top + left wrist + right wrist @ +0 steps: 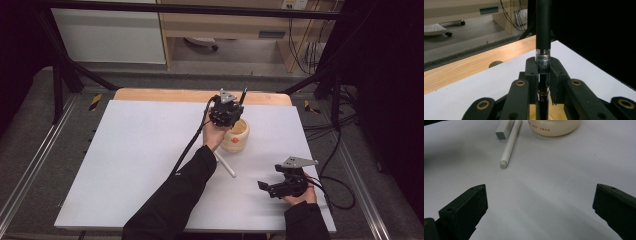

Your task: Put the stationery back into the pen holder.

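Note:
My left gripper point(234, 111) is raised over a cream round pot point(237, 136) at the back middle of the white mat. In the left gripper view its jaws point(543, 75) are shut on a black pen point(543, 35) with a silver printed band; the pen stands upright, and its tip point(244, 94) pokes up past the gripper. My right gripper point(266, 187) rests low near the front right, jaws wide open point(539, 202), nothing between them. Ahead of it lie a white stick-shaped pen point(510, 143) and the pot point(554, 126).
A small white-grey block point(504, 130) lies next to the white pen point(226, 166). The white mat point(125, 165) covers a wooden table point(165, 95). Cables trail off the right edge point(335, 190). A dark frame and floor rails surround the table.

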### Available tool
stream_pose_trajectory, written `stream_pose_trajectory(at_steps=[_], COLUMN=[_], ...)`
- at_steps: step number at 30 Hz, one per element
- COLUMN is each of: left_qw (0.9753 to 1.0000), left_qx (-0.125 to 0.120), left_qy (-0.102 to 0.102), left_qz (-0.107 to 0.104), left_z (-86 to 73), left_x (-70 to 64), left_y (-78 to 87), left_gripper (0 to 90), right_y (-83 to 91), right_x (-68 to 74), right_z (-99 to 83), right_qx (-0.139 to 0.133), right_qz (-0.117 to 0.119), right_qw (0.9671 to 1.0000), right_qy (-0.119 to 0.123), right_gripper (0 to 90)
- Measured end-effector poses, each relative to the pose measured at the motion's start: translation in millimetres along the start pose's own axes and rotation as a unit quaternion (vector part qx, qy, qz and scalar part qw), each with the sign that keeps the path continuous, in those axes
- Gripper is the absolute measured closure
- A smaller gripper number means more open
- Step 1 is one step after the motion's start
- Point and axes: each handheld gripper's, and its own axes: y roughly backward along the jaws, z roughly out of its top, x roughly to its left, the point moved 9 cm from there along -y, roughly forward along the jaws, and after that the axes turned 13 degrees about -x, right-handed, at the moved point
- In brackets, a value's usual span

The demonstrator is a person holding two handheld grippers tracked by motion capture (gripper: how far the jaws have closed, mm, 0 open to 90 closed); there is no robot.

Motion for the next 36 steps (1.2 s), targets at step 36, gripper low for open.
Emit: stream_pose_trajectory(at_steps=[36], left_qw=[0.9979], left_qx=[0.053], left_qy=[0.0], left_qz=[-0.036], left_z=[-44.0], left_x=[-1.5], left_y=[13.8], left_gripper=[72.8], right_y=[-1.9], right_x=[0.8], right_z=[-2.6], right_qx=[0.008], right_qz=[0.0], right_qw=[1.0], right_qy=[0.003], right_gripper=[0.6])
